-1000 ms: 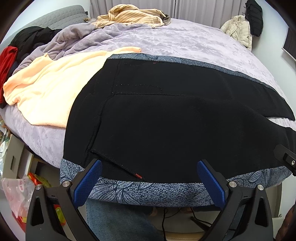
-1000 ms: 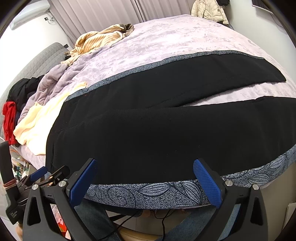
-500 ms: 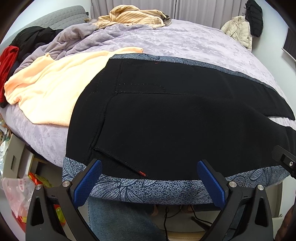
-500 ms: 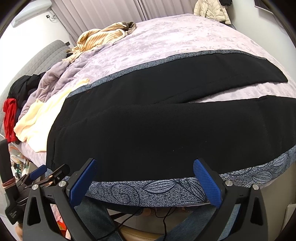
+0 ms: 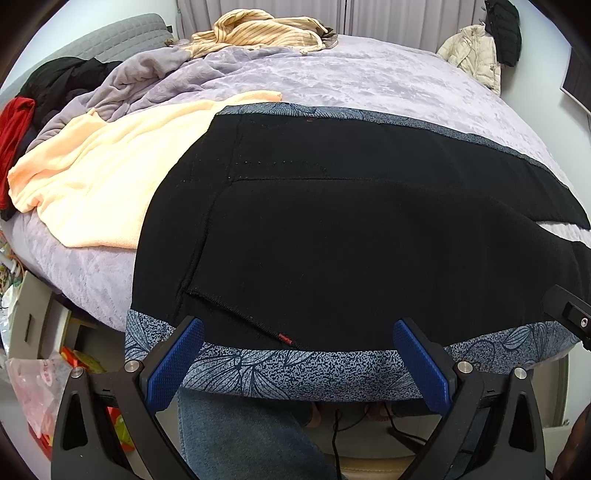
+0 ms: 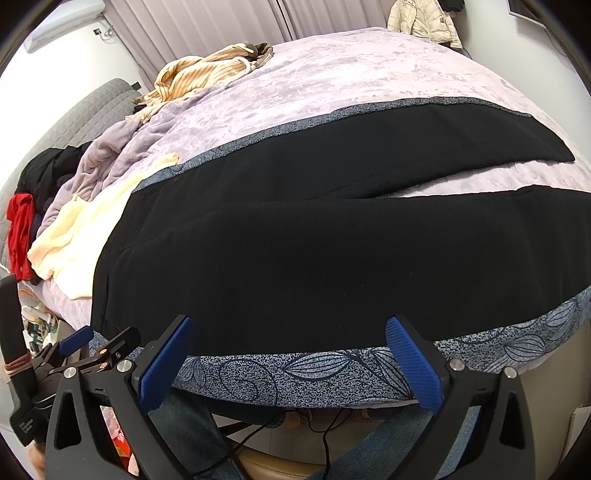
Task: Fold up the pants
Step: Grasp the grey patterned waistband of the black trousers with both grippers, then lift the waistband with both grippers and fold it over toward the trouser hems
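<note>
Black pants (image 5: 332, 229) with blue-grey floral side stripes lie flat on the lilac bed (image 5: 369, 81), waist to the left, both legs spread to the right with a gap between them (image 6: 461, 184). They also show in the right wrist view (image 6: 314, 251). My left gripper (image 5: 295, 350) is open and empty, just above the near patterned edge by the waist. My right gripper (image 6: 291, 350) is open and empty over the near edge of the near leg.
A peach garment (image 5: 110, 177) lies beside the waist. A striped tan garment (image 5: 258, 29), lilac blanket (image 5: 122, 85), black and red clothes (image 5: 18, 125) sit at the bed's far left. A white jacket (image 5: 472, 51) hangs at the back right. The person's jeans (image 5: 240, 435) show below.
Both grippers have drifted slightly toward the bed edge, so the pants' near patterned stripe sits lower and closer between the fingers. Both stay open.
</note>
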